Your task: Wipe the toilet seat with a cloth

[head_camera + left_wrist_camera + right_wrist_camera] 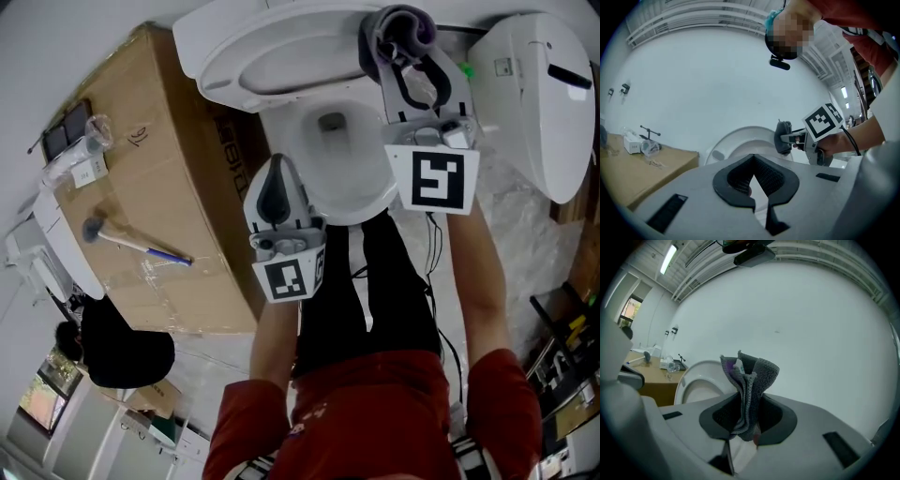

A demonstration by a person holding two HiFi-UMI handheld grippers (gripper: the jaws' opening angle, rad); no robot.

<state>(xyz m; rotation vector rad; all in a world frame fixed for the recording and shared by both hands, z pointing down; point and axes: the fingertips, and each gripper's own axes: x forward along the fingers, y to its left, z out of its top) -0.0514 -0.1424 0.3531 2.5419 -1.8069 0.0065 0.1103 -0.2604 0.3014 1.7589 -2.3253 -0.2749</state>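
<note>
There is one toilet [375, 199] with one seat [220, 80]. There is one grey cloth [405, 26]. There are two grippers: one left gripper [275, 169] and one right gripper [405, 52]. Each gripper has two fingers and one cube with a black-and-white square. There is one brown box [178, 159]. One hammer [131, 240] lies on it.
</note>
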